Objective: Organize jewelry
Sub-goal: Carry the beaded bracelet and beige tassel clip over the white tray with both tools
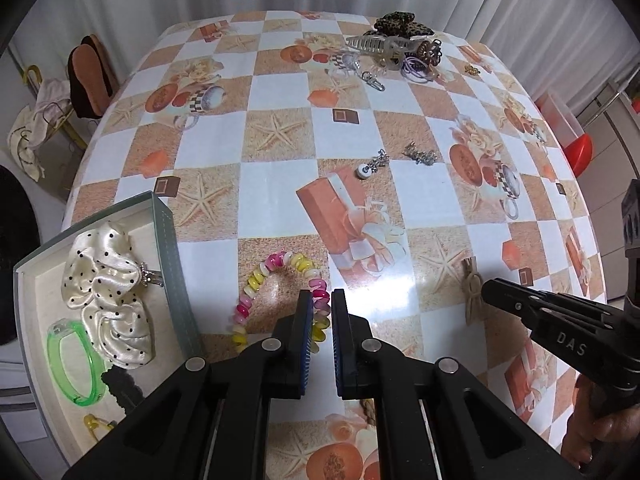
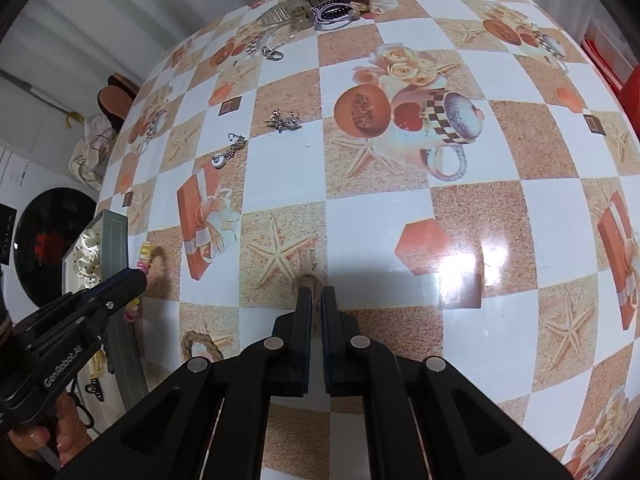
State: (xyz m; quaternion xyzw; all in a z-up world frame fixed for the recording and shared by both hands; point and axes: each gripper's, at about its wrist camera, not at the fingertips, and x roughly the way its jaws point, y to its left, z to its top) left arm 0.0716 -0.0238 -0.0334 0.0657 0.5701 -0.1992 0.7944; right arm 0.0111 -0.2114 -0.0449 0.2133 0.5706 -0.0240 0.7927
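My left gripper (image 1: pixel 322 296) is closed on the right side of a pink, yellow and white spiral bracelet (image 1: pixel 256 284) lying on the table beside the open jewelry box (image 1: pixel 166 248). The box holds a cream polka-dot scrunchie (image 1: pixel 106 292), a green bangle (image 1: pixel 72 360) and small dark and yellow pieces. My right gripper (image 2: pixel 317 294) is nearly shut on a small beige bow clip (image 2: pixel 307 276); it also shows in the left wrist view (image 1: pixel 472 284). Two silver earrings (image 1: pixel 378 162) (image 1: pixel 420 156) lie mid-table.
A pile of hair clips, ties and a leopard scrunchie (image 1: pixel 400 46) sits at the far table edge, with a small gold piece (image 1: pixel 472 68) to its right. A braided ring (image 2: pixel 200 346) lies near the front edge. A red stool (image 1: pixel 578 148) stands beyond the right edge.
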